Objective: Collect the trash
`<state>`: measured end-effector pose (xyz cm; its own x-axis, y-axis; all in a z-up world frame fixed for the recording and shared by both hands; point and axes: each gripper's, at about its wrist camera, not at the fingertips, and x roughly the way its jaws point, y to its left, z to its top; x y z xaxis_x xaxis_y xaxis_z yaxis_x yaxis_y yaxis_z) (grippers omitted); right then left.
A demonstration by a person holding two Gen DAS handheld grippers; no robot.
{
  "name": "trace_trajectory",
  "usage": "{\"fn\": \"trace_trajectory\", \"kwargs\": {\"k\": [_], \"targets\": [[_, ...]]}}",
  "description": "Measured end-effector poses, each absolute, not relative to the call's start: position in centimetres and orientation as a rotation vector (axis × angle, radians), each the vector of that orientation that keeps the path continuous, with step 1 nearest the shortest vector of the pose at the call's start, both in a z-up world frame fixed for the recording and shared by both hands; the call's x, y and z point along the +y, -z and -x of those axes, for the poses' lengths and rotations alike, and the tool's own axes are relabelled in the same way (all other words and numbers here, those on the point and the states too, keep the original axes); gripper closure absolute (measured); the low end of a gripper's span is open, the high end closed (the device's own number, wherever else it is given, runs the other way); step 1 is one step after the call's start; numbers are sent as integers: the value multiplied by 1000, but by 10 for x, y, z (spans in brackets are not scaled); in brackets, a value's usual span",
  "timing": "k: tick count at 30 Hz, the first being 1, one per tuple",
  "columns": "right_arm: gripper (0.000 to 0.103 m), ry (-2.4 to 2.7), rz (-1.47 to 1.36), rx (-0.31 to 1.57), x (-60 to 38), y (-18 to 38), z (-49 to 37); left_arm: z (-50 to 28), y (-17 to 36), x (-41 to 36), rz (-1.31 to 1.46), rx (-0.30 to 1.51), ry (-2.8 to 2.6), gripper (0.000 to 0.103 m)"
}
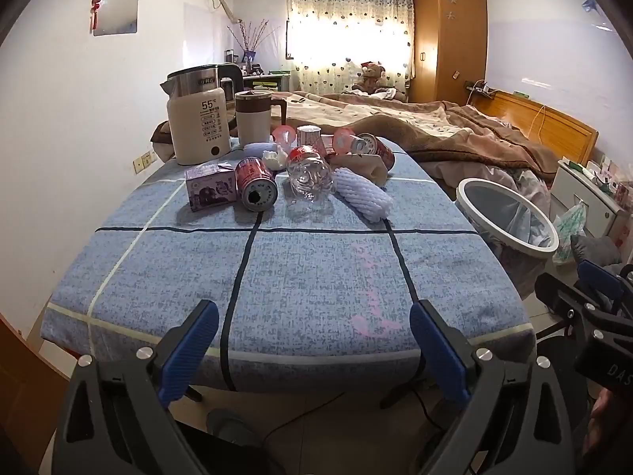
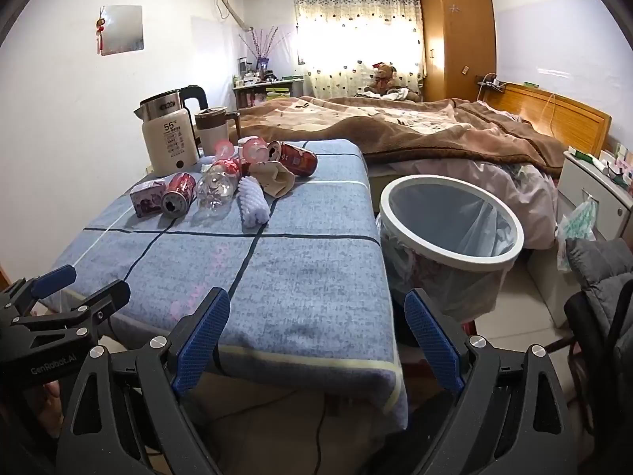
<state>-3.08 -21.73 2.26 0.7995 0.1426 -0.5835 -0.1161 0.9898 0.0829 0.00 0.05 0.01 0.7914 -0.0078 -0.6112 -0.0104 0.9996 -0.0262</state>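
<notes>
While both tools gape wide, empty — right view alone shows bin interior; left tool, right tool.

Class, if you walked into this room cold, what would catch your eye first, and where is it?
A heap of litter, red cans, a clear bottle and white foam netting, lies at the far end of the blue table beside a cream kettle. A white-rimmed bin stands off the table's right edge, and behind glows a bright curtained window.
</notes>
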Motion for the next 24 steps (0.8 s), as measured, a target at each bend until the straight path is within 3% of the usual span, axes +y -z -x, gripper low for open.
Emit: {"fn": "trace_trajectory", "kwargs": {"k": [24], "targets": [[12,-137,-41,635,-219,-21,32,0,0,-2,22,660,-2,4]]}}
